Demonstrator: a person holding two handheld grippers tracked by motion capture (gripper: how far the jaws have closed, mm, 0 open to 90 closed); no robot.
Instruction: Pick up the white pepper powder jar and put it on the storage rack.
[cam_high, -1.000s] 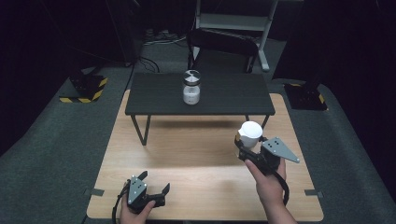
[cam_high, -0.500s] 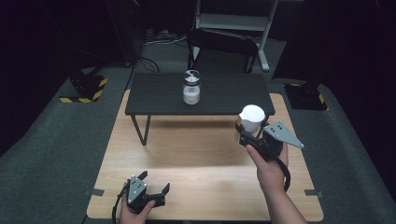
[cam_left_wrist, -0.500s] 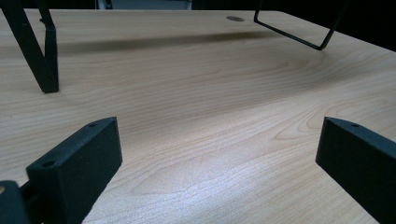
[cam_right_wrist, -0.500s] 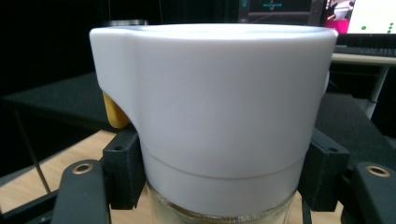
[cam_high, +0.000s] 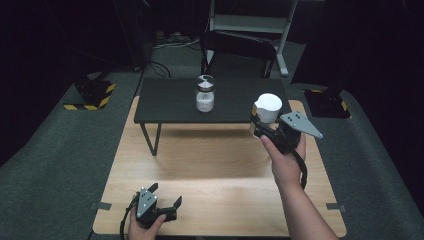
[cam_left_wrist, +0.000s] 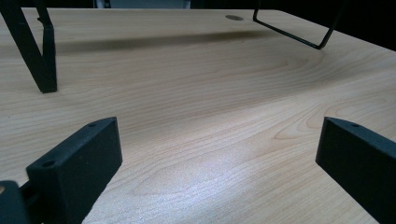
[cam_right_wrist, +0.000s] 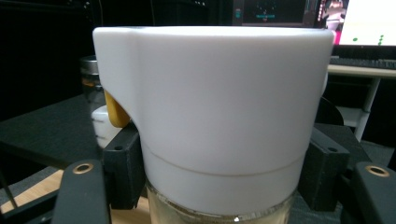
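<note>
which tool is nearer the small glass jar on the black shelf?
Right. The right tool, shut on a white-lidded jar, is at the black shelf's right end beside the small glass jar. The left tool sits open at the wooden table's near edge.

Dim room, grey floor (cam_high: 45, 150), perhaps carpet.

Over the last second the right tongs (cam_high: 261, 125), clamped on a white-capped jar (cam_high: 266, 109), have travelled toward twelve o'clock and a little toward three o'clock, from above the wooden counter (cam_high: 215, 170) to the front right edge of the black raised shelf (cam_high: 170, 100). The jar has been lifted with them, so its cap now overlaps the shelf's front right corner in the high view. The forearm has reached farther forward from six o'clock.
</note>
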